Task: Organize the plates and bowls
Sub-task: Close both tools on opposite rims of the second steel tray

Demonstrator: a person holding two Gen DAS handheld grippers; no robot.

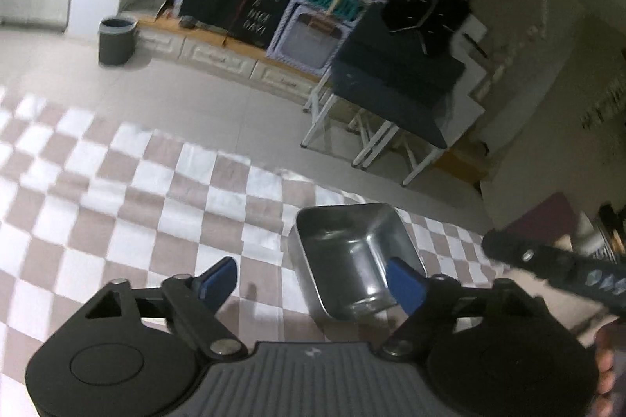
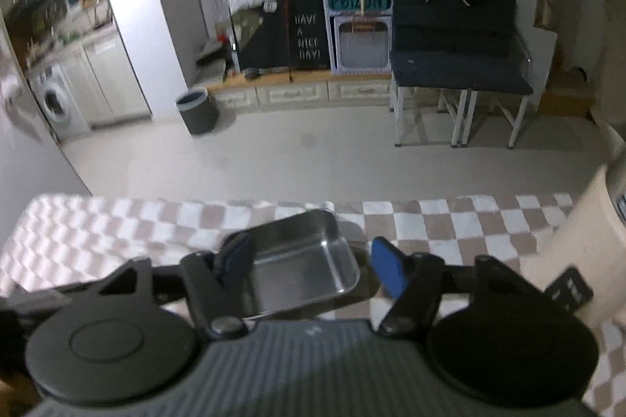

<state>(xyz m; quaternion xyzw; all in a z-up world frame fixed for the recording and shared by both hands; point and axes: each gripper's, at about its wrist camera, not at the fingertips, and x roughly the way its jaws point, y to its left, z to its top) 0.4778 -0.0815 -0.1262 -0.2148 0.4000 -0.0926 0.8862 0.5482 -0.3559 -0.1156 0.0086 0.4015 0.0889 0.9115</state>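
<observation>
While its blue pads stand apart with nothing gripped, the left gripper (image 1: 313,280) is held over a steel tray (image 1: 358,260). The right gripper (image 2: 311,270), likewise empty, is spread around this tray, which rests on a checkered cloth (image 1: 137,190).

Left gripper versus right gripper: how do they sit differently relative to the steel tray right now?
The left gripper has the steel tray off to its right side, with only its right finger in front of the tray. The right gripper has the tray between its fingers. Bare checkered cloth lies under the left gripper's gap; the tray fills the right's. Both are open and hold nothing.
</observation>
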